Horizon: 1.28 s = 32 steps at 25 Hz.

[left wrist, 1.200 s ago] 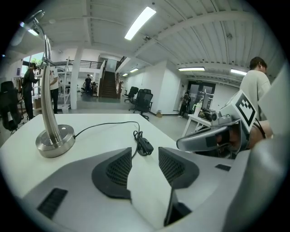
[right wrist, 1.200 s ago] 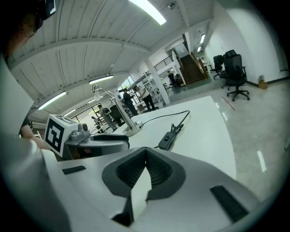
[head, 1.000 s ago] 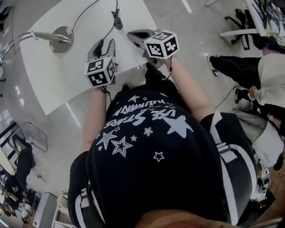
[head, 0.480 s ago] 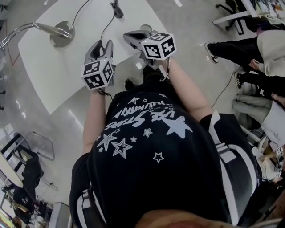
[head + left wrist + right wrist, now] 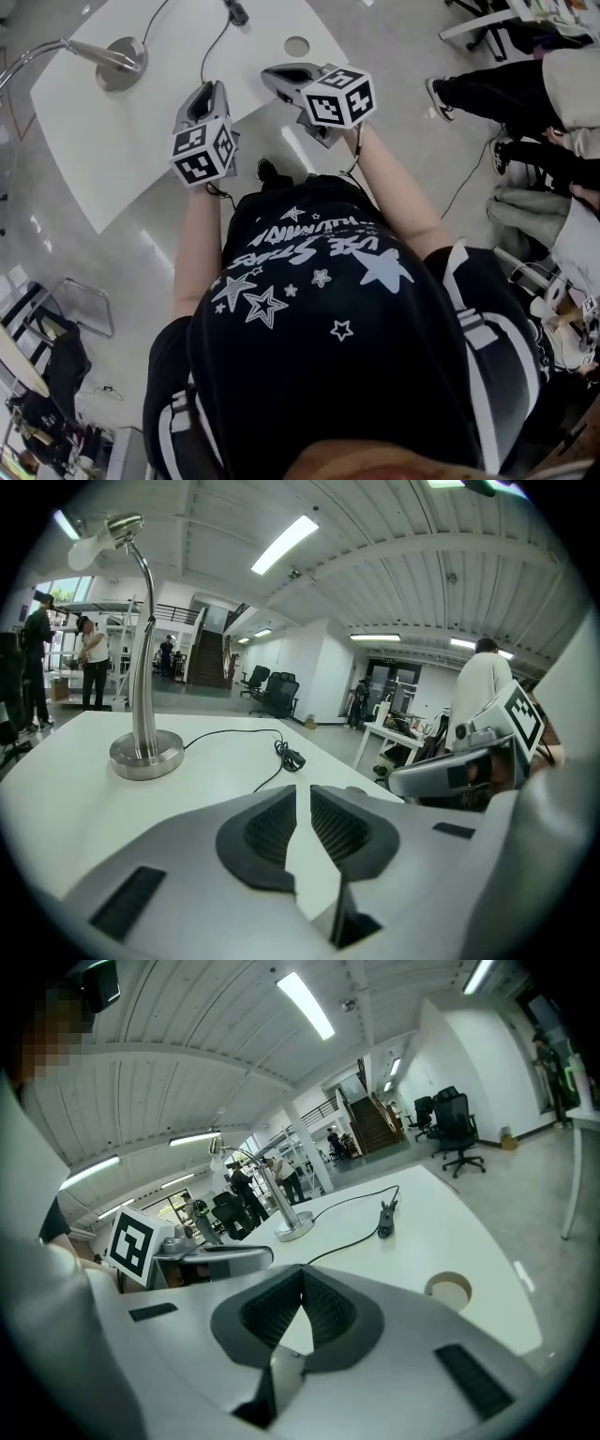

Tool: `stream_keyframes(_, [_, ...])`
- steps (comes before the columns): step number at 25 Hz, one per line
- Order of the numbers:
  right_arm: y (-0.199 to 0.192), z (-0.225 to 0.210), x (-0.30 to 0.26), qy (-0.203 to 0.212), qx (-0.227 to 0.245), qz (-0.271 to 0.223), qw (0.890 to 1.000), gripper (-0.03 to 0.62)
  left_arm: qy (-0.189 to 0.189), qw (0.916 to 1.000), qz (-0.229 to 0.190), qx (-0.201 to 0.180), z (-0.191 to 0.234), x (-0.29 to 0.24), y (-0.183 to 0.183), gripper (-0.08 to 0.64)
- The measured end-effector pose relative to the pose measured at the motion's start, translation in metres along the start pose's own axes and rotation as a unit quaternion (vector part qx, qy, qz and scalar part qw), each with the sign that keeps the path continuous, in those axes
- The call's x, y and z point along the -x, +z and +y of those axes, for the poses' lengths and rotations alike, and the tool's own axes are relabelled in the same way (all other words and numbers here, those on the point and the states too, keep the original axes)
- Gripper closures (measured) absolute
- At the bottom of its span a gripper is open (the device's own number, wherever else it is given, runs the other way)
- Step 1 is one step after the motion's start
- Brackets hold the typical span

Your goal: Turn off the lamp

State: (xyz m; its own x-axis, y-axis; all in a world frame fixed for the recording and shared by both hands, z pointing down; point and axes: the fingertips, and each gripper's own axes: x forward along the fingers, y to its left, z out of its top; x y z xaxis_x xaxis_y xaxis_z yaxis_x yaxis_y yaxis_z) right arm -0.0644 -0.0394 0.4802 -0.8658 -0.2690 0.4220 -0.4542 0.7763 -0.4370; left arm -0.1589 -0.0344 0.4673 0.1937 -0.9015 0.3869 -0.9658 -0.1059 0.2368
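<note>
White table point(image 5: 103, 141), lamp point(image 5: 120, 64). Left gripper point(image 5: 302, 791) jaws closing, empty; right gripper point(image 5: 302, 1275) pressed together. Shirt point(image 5: 309, 281) lettering illegible.

Both grippers now sit nearer the near edge of the table point(image 5: 112, 141). We see the left gripper point(image 5: 302, 794), empty, closing its jaws. The right gripper point(image 5: 272, 75) now uncovers the round table hole point(image 5: 296, 45).

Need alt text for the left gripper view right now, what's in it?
The left gripper reaches over a white table, its jaws closing with nothing between them, and the black inline switch lies on the table just ahead of them. A chrome gooseneck lamp stands further back on the left, its cord running to that switch.
</note>
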Motion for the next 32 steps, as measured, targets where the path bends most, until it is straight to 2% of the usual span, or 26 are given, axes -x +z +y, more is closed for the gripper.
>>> stream_keyframes(5, [-0.009, 0.005, 0.020, 0.006, -0.007, -0.012, 1.000, 0.586, 0.013, 0.9998, -0.008, -0.010, -0.013, 0.011, 0.004, 0.514])
stream_keyframes(15, [-0.025, 0.034, 0.062, 0.037, 0.009, -0.019, 0.999, 0.586, 0.034, 0.9987, -0.033, -0.018, -0.051, 0.052, 0.006, 0.537])
stream_keyframes(23, [-0.012, 0.055, 0.094, 0.049, 0.055, -0.046, 0.996, 0.586, 0.035, 0.9958, -0.078, -0.033, -0.084, 0.087, 0.027, 0.540])
stream_keyframes(27, [-0.004, 0.059, 0.112, 0.050, 0.064, -0.065, 0.995, 0.586, 0.038, 0.9936, -0.100, -0.035, -0.099, 0.103, 0.037, 0.540])
stream_keyframes(32, [-0.015, 0.074, 0.127, 0.055, 0.080, -0.065, 0.993, 0.586, 0.050, 0.9912, -0.117, -0.036, -0.111, 0.129, 0.031, 0.540])
